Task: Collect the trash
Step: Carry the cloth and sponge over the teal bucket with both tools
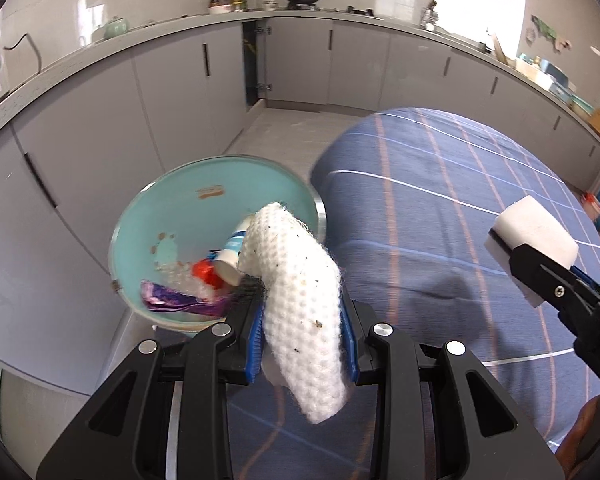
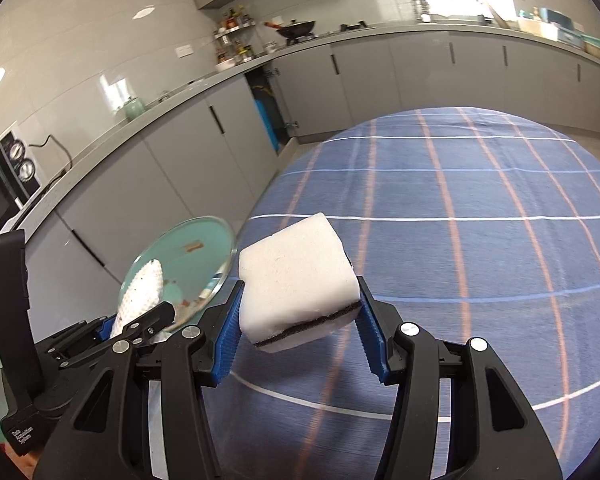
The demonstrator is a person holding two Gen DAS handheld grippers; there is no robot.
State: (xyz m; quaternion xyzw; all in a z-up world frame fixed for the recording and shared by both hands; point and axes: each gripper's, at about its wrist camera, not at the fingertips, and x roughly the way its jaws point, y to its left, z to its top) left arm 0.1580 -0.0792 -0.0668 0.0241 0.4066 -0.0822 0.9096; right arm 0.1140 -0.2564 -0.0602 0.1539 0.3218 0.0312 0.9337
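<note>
Left wrist view: the teal bin [image 1: 216, 200] stands just beyond the left edge of the blue-checked table [image 1: 460, 208], holding a purple wrapper [image 1: 180, 300], a red cap [image 1: 206, 272] and a small white bottle [image 1: 232, 252]. Grey cabinets [image 1: 172, 80] lie behind the bin, with open floor [image 1: 284, 128] between them and the table. The left gripper [image 1: 304, 332] has its jaws pinching a speckled white cloth [image 1: 300, 292], whose tip overhangs the bin's near rim.

Right wrist view: right of the bin [image 2: 188, 248], over bare table [image 2: 480, 240], the right gripper [image 2: 300, 340] has its jaws clamped on a white sponge [image 2: 296, 276].
</note>
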